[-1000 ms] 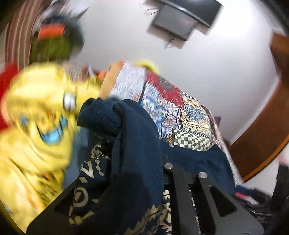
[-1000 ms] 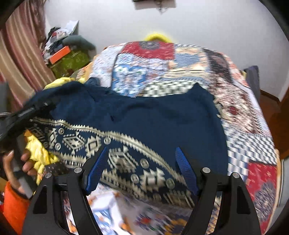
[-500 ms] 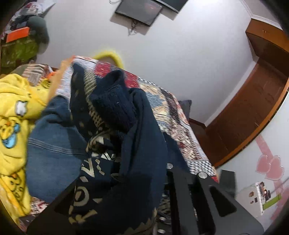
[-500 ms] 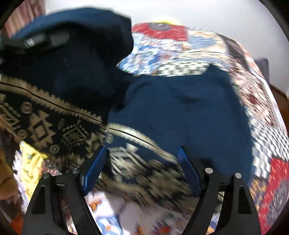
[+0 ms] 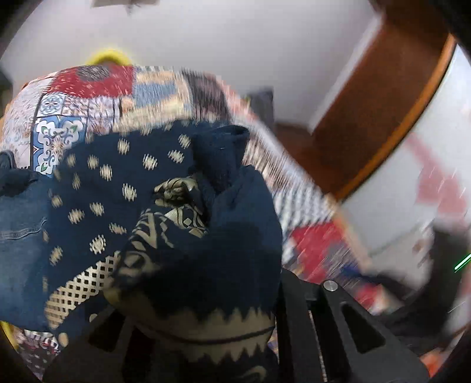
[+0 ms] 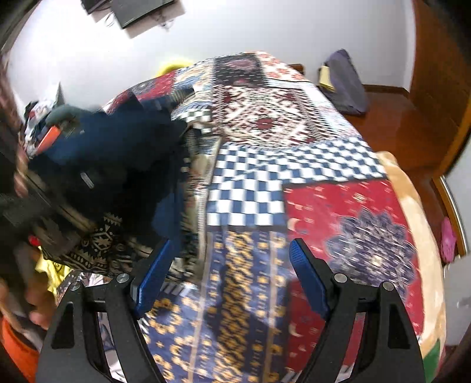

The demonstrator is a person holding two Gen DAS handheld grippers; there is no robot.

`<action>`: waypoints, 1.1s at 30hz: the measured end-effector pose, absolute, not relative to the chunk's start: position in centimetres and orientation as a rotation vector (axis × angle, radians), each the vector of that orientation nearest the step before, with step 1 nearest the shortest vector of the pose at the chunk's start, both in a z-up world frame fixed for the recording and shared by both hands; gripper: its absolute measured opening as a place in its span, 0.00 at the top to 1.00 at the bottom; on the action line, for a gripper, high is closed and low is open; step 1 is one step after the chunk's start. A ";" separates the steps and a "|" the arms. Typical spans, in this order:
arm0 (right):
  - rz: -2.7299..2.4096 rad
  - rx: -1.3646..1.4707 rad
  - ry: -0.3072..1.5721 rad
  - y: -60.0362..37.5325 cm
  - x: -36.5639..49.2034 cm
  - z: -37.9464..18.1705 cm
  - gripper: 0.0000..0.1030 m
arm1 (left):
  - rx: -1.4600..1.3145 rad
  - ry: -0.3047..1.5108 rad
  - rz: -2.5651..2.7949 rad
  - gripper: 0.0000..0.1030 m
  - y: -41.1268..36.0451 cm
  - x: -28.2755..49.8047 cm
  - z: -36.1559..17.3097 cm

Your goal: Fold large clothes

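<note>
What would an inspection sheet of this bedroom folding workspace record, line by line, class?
Surface: bed with patchwork quilt, mostly bare on the right.
Job's things: navy patterned garment, bunched up and lifted off the quilt.
Clutter: denim jeans, yellow garment, dark cushion on the floor.
Grippers: left gripper shut on the navy garment; right gripper open, nothing between its blue pads.
Cables: wires dangling under the wall screen.
Surroundings: white wall, wooden floor, wooden door frame.
</note>
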State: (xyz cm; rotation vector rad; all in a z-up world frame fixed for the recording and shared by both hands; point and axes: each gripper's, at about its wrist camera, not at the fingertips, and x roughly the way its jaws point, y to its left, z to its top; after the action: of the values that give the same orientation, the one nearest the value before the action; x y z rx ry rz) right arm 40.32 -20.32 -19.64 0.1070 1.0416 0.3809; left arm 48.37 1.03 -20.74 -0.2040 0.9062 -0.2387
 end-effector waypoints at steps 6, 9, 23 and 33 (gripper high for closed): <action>0.363 0.122 1.032 -22.2 39.5 -18.7 0.24 | -0.013 0.941 -0.266 0.82 -0.1 46.7 -24.5; 0.355 0.121 1.026 -22.4 39.3 -18.3 0.24 | 0.030 0.966 -0.329 0.50 -1.1 45.6 -24.4; 0.459 0.056 0.924 -19.2 37.1 -13.0 0.24 | 0.039 0.872 -0.340 0.20 2.9 37.1 -18.3; 0.621 0.034 0.961 -10.2 39.0 -15.8 0.24 | -0.034 0.852 -0.072 0.16 12.7 40.6 -17.5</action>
State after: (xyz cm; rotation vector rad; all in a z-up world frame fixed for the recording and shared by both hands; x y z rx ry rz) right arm 39.03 -10.17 -15.83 0.0344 0.9609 0.6207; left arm 40.55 12.66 -17.49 -0.0340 0.8517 -0.0723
